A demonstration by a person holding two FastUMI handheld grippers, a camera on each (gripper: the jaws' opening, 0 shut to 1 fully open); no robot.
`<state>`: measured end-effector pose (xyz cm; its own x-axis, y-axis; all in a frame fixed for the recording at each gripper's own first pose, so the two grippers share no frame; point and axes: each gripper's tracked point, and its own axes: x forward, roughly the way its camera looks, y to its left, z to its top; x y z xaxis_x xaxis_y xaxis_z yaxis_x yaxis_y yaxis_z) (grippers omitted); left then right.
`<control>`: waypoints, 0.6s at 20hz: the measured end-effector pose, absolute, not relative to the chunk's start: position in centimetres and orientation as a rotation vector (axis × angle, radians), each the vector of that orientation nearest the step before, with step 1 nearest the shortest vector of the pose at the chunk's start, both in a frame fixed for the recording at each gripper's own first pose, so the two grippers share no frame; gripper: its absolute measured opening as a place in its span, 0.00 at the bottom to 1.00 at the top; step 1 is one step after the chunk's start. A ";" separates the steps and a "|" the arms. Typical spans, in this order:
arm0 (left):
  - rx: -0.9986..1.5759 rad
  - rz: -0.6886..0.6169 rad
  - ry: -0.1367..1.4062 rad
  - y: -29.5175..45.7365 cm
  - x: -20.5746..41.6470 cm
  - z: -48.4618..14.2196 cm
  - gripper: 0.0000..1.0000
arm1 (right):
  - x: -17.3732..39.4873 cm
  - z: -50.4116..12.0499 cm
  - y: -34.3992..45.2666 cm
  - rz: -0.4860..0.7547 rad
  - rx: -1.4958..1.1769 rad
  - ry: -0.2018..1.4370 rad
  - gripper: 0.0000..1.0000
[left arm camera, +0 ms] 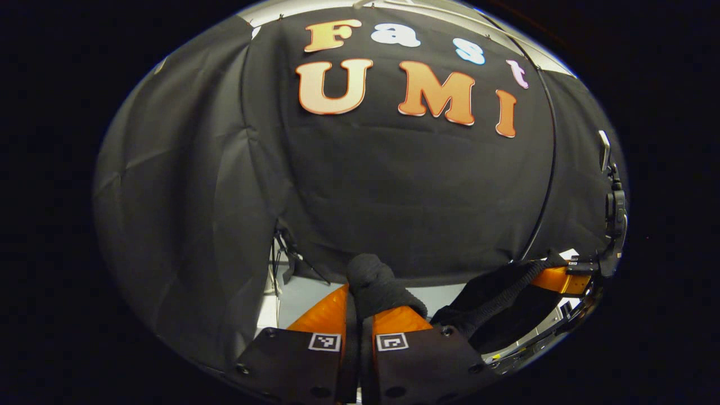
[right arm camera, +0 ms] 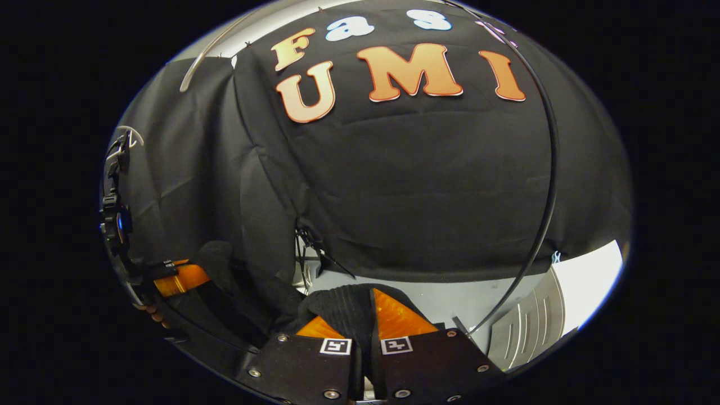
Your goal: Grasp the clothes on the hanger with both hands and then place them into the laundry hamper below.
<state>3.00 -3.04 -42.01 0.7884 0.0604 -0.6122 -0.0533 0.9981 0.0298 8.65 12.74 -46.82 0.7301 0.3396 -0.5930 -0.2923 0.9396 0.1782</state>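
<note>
A black knitted garment (left arm camera: 374, 278) bunches up between the fingers of my left gripper (left arm camera: 360, 306), which is shut on it. From there the cloth (left arm camera: 495, 304) stretches off to the right, to my right gripper (left arm camera: 562, 278) at the edge of the left gripper view. In the right gripper view, my right gripper (right arm camera: 354, 318) is shut on another fold of the same garment (right arm camera: 343, 304). The cloth (right arm camera: 236, 281) sags leftward to my left gripper (right arm camera: 180, 278), held by a hand (right arm camera: 149, 312).
A thin black rod (right arm camera: 548, 169) arcs down the right side in front of the booth's wall. A pale slatted panel (right arm camera: 523, 326) and a white surface (right arm camera: 590, 270) lie low on the right. Thin stand legs (right arm camera: 315, 253) show below the cloth wall, over a grey floor (right arm camera: 450, 301).
</note>
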 end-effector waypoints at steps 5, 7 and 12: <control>-0.006 0.085 0.792 -3.5 1.5 -48.4 0.09 | 8.2 -51.7 13.7 0.342 0.068 0.733 0.05; -0.028 0.089 0.837 -3.8 1.2 -50.9 0.07 | 8.0 -53.9 13.6 0.333 0.054 0.763 0.05; -0.049 0.099 0.983 -3.8 -1.9 -59.2 0.09 | 7.0 -61.0 13.5 0.298 0.013 0.859 0.06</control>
<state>-1.94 -3.78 -59.19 0.5508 0.0619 -0.8323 -0.1061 0.9943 0.0037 7.02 13.52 -60.99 0.6143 0.2640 -0.7436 -0.2534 0.9585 0.1310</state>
